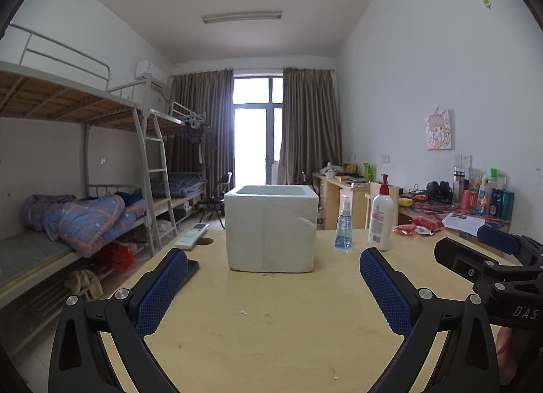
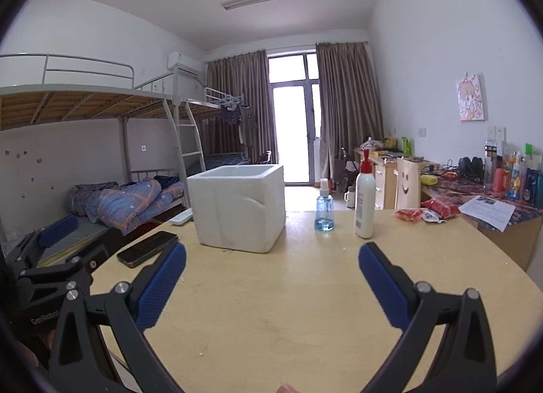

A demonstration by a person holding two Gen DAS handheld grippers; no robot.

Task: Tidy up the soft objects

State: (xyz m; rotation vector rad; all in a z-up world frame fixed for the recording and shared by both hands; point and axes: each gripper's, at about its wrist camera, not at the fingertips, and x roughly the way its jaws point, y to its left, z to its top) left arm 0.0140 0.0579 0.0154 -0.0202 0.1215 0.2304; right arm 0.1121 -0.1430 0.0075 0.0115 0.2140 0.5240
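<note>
A white foam box (image 1: pixel 271 228) with an open top stands on the wooden table (image 1: pixel 271 325), straight ahead of my left gripper (image 1: pixel 273 286), which is open and empty. In the right wrist view the foam box (image 2: pixel 239 206) stands ahead and left of my right gripper (image 2: pixel 271 277), also open and empty. Red soft packets (image 2: pixel 426 210) lie at the table's far right; they also show in the left wrist view (image 1: pixel 420 226). The right gripper shows at the right edge of the left wrist view (image 1: pixel 492 257).
A blue spray bottle (image 2: pixel 324 210) and a white pump bottle (image 2: pixel 364 203) stand right of the box. A black phone (image 2: pixel 147 249) and a white remote (image 1: pixel 191 236) lie to the left. Bunk beds stand left, a cluttered desk (image 2: pixel 492 196) right.
</note>
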